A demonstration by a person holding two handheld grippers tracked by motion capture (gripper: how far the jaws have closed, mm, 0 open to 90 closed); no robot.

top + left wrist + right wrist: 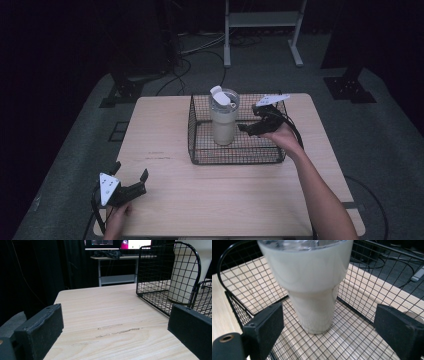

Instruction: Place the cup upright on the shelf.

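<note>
The right gripper [329,322] has its black jaws spread wide, gripping nothing. The cream, tapered metal tumbler [312,290] stands upright just ahead, between them, inside the black wire basket [367,290]. The left gripper [131,181] gapes empty.

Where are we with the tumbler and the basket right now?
The tumbler stands upright inside the wire basket. The right claw is open, facing the tumbler with its jaws either side, not gripping. The left claw rests open near the table edge. Any grasp or lift remains.
</note>
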